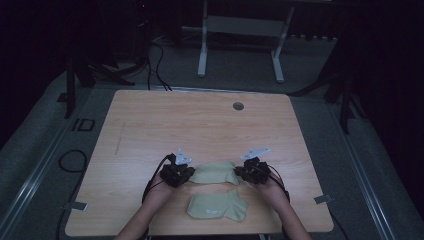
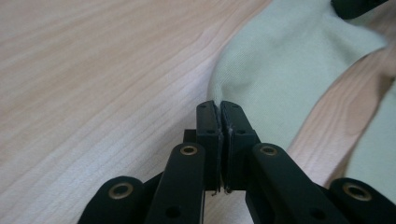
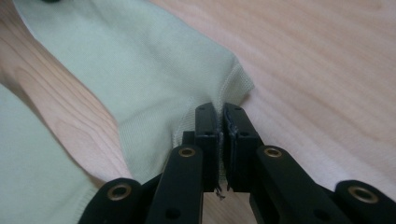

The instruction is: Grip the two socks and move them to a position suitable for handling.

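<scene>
- Lying nearest the person, a pale green sock (image 1: 218, 207) rests flat by the near edge of the wooden table (image 1: 150, 125), untouched and apart from both grippers.
- Just beyond it, a second pale green sock (image 1: 214, 173) is stretched between the two hands, a strip of bare wood between the pair.
- At its left end, the left gripper (image 1: 186, 173) has its jaws pressed together on the sock's edge; in the left gripper view the fabric (image 2: 289, 60) is pinched right at the jaw tips (image 2: 218, 106).
- At its right end, the right gripper (image 1: 241, 172) is likewise clamped tight, nipping the ribbed cuff (image 3: 236, 86) of that sock.
- Judging by this, both ends are secured, but the socks are not yet laid together; aligning the held one over the near one likely remains.
- Farther off, the tabletop is bare save a cable grommet (image 1: 238, 106).
</scene>
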Action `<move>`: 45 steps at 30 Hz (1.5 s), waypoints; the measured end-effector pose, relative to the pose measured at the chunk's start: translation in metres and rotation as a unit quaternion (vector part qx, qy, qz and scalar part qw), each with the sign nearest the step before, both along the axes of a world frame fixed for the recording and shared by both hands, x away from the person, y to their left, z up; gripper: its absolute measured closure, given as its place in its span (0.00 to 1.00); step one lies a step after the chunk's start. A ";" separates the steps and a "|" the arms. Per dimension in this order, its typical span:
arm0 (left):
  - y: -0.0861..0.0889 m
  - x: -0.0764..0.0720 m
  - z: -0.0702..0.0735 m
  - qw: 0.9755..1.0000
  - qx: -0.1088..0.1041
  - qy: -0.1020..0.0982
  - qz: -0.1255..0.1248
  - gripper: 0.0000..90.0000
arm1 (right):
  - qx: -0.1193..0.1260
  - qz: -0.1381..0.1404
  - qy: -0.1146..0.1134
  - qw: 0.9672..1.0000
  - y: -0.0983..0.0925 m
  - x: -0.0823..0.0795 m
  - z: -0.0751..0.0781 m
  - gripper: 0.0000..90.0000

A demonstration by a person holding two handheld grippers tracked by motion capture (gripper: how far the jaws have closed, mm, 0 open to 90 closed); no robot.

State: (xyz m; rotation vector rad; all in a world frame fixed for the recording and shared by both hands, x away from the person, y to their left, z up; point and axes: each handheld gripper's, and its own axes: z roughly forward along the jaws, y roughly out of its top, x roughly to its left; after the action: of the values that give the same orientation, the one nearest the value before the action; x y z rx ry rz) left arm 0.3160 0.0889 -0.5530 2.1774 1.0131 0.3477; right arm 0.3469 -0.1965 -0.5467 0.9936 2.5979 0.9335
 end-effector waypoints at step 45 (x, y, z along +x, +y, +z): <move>0.021 -0.039 0.023 0.998 -0.061 -0.001 -0.015 0.42 | 0.029 0.031 -0.002 0.999 -0.010 -0.027 0.022 0.20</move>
State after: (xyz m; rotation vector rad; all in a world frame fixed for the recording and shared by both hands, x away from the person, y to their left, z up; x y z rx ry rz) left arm 0.2768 0.1099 -0.5300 2.0801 0.9755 0.2669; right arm 0.3199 -0.2062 -0.5245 0.9298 2.6252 1.0312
